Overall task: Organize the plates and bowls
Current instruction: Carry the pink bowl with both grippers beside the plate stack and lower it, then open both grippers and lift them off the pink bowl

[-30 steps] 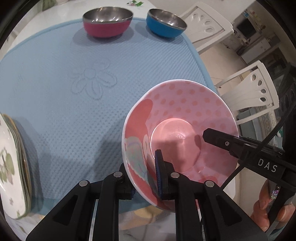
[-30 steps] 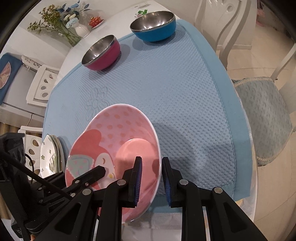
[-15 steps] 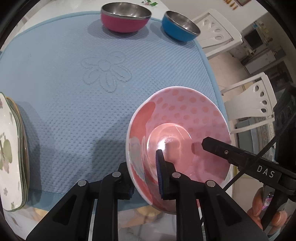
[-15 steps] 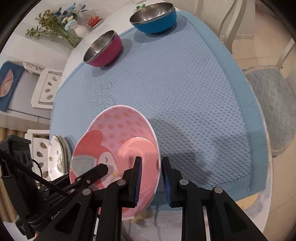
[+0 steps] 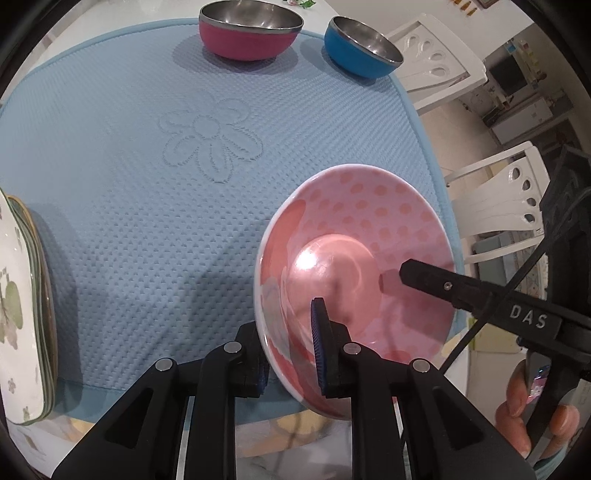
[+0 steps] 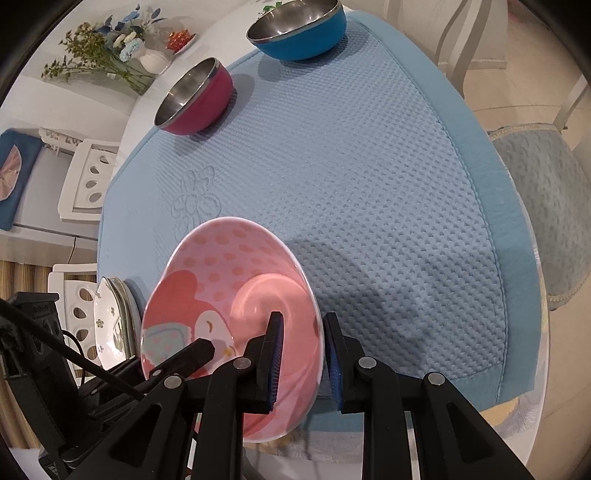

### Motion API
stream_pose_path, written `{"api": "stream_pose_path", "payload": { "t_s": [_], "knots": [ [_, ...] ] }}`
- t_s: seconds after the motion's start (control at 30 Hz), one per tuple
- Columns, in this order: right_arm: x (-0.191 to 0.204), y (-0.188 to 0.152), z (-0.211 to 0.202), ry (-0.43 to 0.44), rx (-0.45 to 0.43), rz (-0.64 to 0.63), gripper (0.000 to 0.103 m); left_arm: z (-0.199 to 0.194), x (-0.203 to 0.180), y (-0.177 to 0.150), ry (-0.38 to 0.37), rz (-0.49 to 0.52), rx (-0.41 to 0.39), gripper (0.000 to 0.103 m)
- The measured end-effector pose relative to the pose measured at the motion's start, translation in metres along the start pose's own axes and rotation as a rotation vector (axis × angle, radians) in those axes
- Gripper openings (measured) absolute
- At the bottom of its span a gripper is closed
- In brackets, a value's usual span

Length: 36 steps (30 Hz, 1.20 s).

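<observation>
Pink bowl (image 5: 354,258) held tilted above the near edge of the blue mat (image 5: 147,206), empty inside, dots and a cartoon figure on its wall. Left gripper (image 5: 291,354) pinching the bowl's rim; right gripper (image 6: 303,358) pinching the opposite rim. Red bowl (image 5: 251,33) and blue bowl (image 5: 358,48) upright at the mat's far edge, both empty. Plates (image 5: 22,314) stacked at left.
</observation>
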State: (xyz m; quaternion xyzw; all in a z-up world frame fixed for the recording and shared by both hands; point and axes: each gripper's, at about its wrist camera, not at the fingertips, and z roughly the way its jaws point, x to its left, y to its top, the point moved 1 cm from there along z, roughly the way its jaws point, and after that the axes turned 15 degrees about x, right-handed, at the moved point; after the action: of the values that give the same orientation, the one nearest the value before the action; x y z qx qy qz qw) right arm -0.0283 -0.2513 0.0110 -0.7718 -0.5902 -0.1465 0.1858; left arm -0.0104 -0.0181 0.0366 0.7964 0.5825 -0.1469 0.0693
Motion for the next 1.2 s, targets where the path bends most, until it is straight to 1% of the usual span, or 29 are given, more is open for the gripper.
{"api": "stream_pose_path", "payload": {
  "t_s": [0.07, 0.13, 0.17, 0.2, 0.27, 0.4, 0.47, 0.57, 0.6, 0.63, 0.83, 1.0, 1.17, 1.2],
  "knots": [
    [-0.002, 0.002, 0.001, 0.013, 0.011, 0.007, 0.022, 0.002, -0.001, 0.001, 0.009, 0.001, 0.003, 0.015],
    [-0.006, 0.004, 0.002, 0.029, 0.020, 0.016, 0.022, 0.001, 0.001, 0.001, -0.004, -0.006, 0.005, 0.015],
    [-0.006, 0.005, 0.001, 0.033, 0.019, 0.013, 0.022, 0.001, 0.002, 0.001, -0.012, -0.011, 0.006, 0.015],
    [-0.006, 0.005, -0.001, 0.026, 0.011, 0.004, 0.022, 0.001, 0.002, 0.003, -0.015, -0.014, 0.008, 0.019],
    [-0.003, 0.005, -0.003, 0.000, 0.000, -0.012, 0.022, -0.002, 0.003, 0.003, -0.019, -0.016, 0.015, 0.018],
    [-0.002, 0.002, -0.010, 0.033, -0.011, -0.013, 0.022, -0.011, 0.011, 0.007, -0.050, -0.032, 0.024, 0.021],
    [-0.002, 0.001, -0.013, 0.042, -0.015, -0.008, 0.022, -0.018, 0.014, 0.007, -0.051, -0.040, 0.005, 0.021],
    [-0.005, -0.001, -0.016, 0.054, -0.020, 0.004, 0.022, -0.028, 0.018, 0.007, -0.032, -0.040, -0.020, 0.021],
    [-0.006, -0.003, -0.018, 0.058, -0.026, 0.006, 0.022, -0.031, 0.019, 0.006, -0.029, -0.041, -0.026, 0.023],
    [-0.006, -0.004, -0.021, 0.062, -0.033, 0.008, 0.022, -0.034, 0.020, 0.006, -0.028, -0.043, -0.031, 0.028],
    [-0.008, -0.011, -0.035, 0.093, -0.073, 0.017, 0.022, -0.049, 0.034, 0.012, -0.063, -0.090, -0.063, 0.028],
    [-0.002, -0.010, -0.039, 0.109, -0.087, 0.009, 0.022, -0.059, 0.037, 0.017, -0.065, -0.096, -0.097, 0.028],
    [0.010, -0.009, -0.039, 0.140, -0.087, -0.031, 0.022, -0.065, 0.039, 0.023, -0.104, -0.071, -0.108, 0.038],
    [0.011, -0.008, -0.040, 0.148, -0.088, -0.039, 0.022, -0.066, 0.038, 0.023, -0.112, -0.068, -0.111, 0.048]
  ]
}}
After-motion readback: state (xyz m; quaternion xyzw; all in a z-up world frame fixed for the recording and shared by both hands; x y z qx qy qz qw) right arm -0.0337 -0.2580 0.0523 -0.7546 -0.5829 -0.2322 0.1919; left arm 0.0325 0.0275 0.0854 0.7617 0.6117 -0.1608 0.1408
